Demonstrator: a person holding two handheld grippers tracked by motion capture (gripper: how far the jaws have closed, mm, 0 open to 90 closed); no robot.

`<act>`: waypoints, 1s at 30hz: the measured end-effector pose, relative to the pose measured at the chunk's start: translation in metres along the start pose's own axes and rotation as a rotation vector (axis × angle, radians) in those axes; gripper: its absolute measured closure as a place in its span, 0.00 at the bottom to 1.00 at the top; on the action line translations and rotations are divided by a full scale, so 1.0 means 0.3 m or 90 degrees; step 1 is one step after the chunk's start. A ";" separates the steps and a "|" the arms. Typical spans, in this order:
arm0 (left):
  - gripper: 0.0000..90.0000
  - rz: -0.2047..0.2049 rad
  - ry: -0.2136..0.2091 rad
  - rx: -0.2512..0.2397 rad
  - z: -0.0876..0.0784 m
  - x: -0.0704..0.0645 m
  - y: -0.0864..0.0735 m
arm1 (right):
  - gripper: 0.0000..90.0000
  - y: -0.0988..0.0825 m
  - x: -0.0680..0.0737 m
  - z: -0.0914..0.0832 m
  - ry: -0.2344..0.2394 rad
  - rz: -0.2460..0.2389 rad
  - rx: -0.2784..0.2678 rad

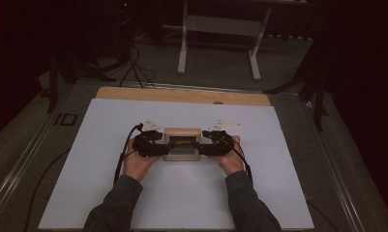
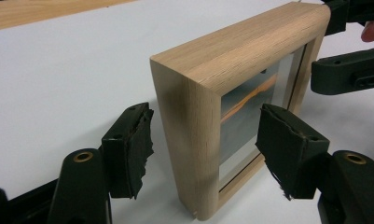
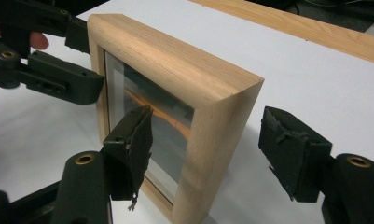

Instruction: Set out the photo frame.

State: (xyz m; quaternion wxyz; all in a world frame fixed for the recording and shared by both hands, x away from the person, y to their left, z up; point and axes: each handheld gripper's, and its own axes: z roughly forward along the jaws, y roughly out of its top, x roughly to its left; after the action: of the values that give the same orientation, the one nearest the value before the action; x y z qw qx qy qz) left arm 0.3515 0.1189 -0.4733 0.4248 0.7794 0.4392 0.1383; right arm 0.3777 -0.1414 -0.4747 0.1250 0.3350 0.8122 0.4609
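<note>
Flanking unlabelled wooden frame [image 1: 182, 144], open jaws

High view dim, dark surroundings; both close views brighter, sharp.

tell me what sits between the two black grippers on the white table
A deep light-wood picture frame with a glass front stands upright between the left gripper and the right gripper, seen in the high view. Each gripper's open jaws straddle one side of it.

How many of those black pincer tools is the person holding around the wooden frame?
2. The left gripper is in the person's left hand, at the left side of the wooden frame; the right gripper is in the right hand, at the frame's right side. Both have their jaws open around a frame edge.
</note>
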 end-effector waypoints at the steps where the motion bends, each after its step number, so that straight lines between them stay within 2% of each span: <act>1: 0.39 0.001 0.001 -0.002 -0.006 0.001 -0.001 | 0.38 -0.001 0.000 -0.004 -0.001 -0.001 -0.001; 8: 0.39 0.001 0.011 -0.010 -0.054 0.012 -0.014 | 0.38 -0.011 0.000 -0.040 -0.005 0.002 -0.007; 24: 0.40 -0.004 0.030 -0.002 -0.143 0.051 -0.074 | 0.38 -0.030 0.007 -0.096 -0.007 -0.017 0.003; 30: 0.40 0.000 0.040 0.005 -0.183 0.061 -0.119 | 0.38 -0.062 0.005 -0.127 -0.012 -0.011 0.008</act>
State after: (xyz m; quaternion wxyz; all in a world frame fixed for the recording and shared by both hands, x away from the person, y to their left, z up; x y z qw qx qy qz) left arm 0.3095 0.1724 -0.4711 0.4077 0.7764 0.4529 0.1608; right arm 0.3493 -0.1722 -0.4693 0.1344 0.3333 0.8166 0.4517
